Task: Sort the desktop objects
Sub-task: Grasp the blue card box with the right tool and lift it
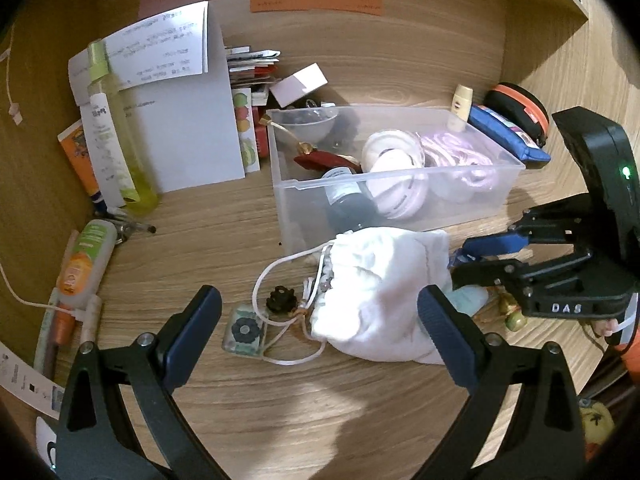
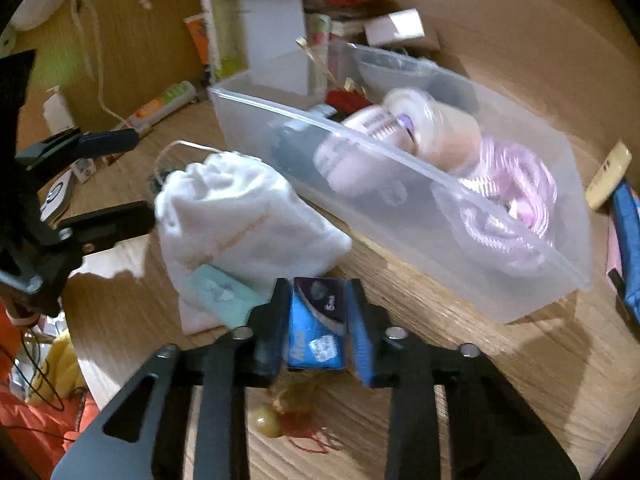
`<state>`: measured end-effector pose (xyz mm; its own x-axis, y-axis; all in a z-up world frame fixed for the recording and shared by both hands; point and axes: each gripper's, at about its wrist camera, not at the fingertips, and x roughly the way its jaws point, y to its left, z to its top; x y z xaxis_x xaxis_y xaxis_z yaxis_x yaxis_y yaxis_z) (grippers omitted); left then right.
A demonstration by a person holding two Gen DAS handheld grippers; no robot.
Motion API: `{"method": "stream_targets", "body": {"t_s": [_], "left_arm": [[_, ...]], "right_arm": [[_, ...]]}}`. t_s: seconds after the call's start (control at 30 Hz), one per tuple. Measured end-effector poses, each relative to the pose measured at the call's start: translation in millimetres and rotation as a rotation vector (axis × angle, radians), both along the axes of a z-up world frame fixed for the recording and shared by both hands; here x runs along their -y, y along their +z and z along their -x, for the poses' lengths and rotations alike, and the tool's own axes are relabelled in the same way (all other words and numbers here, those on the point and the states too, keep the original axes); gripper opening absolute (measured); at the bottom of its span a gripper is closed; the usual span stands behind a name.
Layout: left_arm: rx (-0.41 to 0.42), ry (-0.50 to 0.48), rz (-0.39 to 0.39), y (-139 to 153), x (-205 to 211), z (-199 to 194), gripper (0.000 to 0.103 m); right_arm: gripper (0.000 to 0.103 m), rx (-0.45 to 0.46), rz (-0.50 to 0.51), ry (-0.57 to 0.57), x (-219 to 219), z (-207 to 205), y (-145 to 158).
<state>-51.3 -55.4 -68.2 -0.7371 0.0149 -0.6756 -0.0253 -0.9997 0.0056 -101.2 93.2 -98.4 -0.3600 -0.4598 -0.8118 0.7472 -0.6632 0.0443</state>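
right tongs (image 2: 316, 320) clamped on a small blue box (image 2: 316, 322), just in front of the clear bin (image 2: 400, 152) | left tongs (image 1: 320, 320) spread wide, holding nothing, straddling the white drawstring pouch (image 1: 380, 292) | pouch on worktop (image 1: 240, 232), touching bin's near wall | pale green item (image 2: 216, 296) beside pouch, probably a packet

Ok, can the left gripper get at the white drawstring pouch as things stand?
Probably yes. The left gripper is open with the white drawstring pouch lying just ahead between its fingers, nothing across it. The right gripper, shut on a small blue box, sits close beside.
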Motion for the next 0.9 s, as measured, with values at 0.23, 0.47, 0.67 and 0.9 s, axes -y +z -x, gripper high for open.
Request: {"method": "stream_targets", "body": {"t_s": [0.23,0.47,0.67,0.9], "left_arm": [[0.013,-0.021,0.000,-2,-7,8,0.100],[0.040,-0.052,0.018,-5,-24,25,0.100],[0.159,-0.073,-0.003,-20,-33,57,0.100],[0.274,-0.112,-0.043,-36,-42,80,0.100]], "right_arm": [[0.025,-0.019,0.011,-0.016,-2,-3,1],[0.025,-0.041,0.136,-0.069,-24,-5,18],[0.025,-0.018,0.291,-0.106,-53,4,31],[0.025,0.000,0.328,-0.092,-58,4,35]]}}
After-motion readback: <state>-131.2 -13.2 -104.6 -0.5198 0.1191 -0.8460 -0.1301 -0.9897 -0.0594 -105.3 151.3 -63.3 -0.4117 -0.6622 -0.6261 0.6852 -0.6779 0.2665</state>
